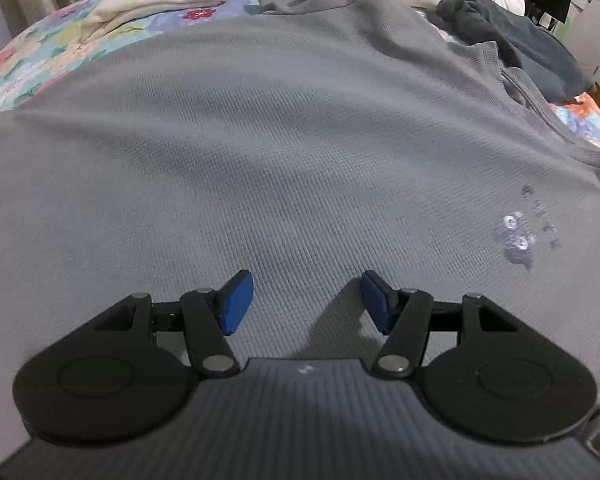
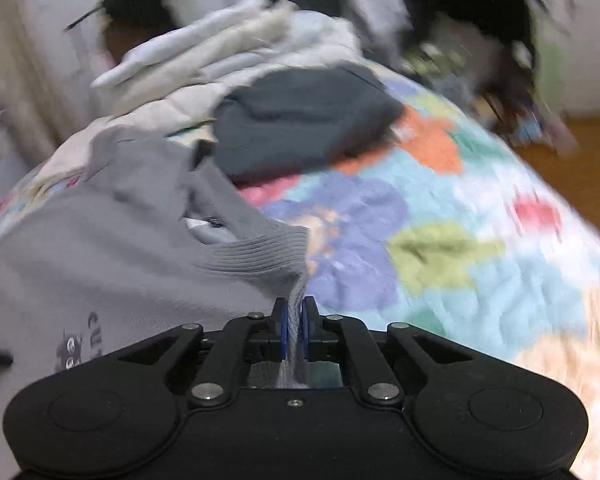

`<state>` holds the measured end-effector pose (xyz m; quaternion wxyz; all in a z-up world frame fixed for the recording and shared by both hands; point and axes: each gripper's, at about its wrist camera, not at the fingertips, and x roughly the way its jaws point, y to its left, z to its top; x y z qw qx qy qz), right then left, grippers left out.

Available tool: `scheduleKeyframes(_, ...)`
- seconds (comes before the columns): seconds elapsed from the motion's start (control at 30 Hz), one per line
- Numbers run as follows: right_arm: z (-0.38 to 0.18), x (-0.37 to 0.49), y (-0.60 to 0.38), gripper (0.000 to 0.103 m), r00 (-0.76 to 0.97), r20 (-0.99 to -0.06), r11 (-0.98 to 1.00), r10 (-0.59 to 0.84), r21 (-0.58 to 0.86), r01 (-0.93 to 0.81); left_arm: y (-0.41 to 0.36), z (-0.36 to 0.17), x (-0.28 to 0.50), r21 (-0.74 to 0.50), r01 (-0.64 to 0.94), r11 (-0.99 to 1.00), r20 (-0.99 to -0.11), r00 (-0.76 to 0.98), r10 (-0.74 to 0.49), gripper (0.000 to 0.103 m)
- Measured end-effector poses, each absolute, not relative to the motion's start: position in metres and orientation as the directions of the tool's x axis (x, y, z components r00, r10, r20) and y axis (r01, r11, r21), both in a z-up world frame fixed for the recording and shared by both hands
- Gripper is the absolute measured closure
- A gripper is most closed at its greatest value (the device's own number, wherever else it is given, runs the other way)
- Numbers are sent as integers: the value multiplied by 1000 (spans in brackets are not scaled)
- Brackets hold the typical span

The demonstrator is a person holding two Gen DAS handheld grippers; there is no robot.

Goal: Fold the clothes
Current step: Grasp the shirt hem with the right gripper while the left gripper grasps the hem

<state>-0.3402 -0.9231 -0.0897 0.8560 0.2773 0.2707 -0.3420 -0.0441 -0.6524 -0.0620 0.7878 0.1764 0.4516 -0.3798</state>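
- My right gripper (image 2: 294, 320) is clenched on the ribbed hem corner of the grey sweater (image 2: 112, 248); the cloth runs up from between the blue pads toward 12 o'clock, then spreads off to 9 and 10 o'clock.
- My left gripper (image 1: 307, 300) is released, its blue pads (image 1: 236, 304) wide apart and hovering over the flat middle of the same sweater (image 1: 260, 140), with nothing between them.
- The sweater lies spread on the floral bedspread (image 2: 440, 216). In the left view its length seems to run from 6 o'clock toward 12, where a bunched part, perhaps a sleeve or collar, rises.
- The coming fold, I judge, turns on this: the free cloth lies to the left of my right fingers, so the pinched corner would carry across toward 9 o'clock, and the right hand is the one already holding.
- A small printed motif (image 1: 518, 240) sits at 3 o'clock in the left view.
- A dark garment (image 2: 300, 124) lies beyond at 12 o'clock, just beside the sweater's far edge, near a pale quilt (image 2: 220, 52).
- The right view is smeared by motion; the sweater's near edge is hidden under both tools, and I cannot tell where its other sleeve lies.
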Motion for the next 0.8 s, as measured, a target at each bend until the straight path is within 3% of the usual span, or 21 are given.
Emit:
scheduleKeyframes(0.07, -85, -354, -914, 83, 634, -634, 568, -443, 348, 746, -650, -53, -54, -116, 776, 620, -835, 262, -484, 44)
scheduleKeyframes(0.1, -82, -361, -908, 71, 633, -632, 560, -446, 355, 749, -650, -51, -59, -134, 787, 602, -830, 242, -502, 43)
scheduleKeyframes(0.17, -75, -376, -890, 57, 617, -645, 556, -452, 337, 759, -652, -47, -74, -162, 814, 558, -823, 200, -531, 42)
scheduleKeyframes(0.33, -69, -424, -848, 54, 716, -635, 556, -292, 496, 667, -658, -48, -121, -208, 873, 440, -825, 85, -559, 42)
scheduleKeyframes(0.47, -68, -453, -807, 43, 754, -638, 560, -154, 573, 599, -655, -48, -154, -272, 900, 340, -808, -21, -589, 42)
scheduleKeyframes(0.53, -76, -462, -788, 43, 748, -657, 576, -95, 577, 579, -651, -44, -167, -296, 911, 288, -795, -68, -603, 42)
scheduleKeyframes(0.67, -101, -468, -762, 43, 714, -695, 655, -85, 501, 566, -639, -45, -192, -313, 926, 212, -798, -135, -588, 39)
scheduleKeyframes(0.7, -107, -469, -758, 43, 713, -695, 668, -90, 489, 561, -637, -48, -198, -316, 928, 197, -805, -152, -574, 31)
scheduleKeyframes(0.8, -117, -464, -756, 43, 780, -619, 670, -96, 539, 510, -630, -54, -212, -270, 950, 159, -824, -143, -548, 29)
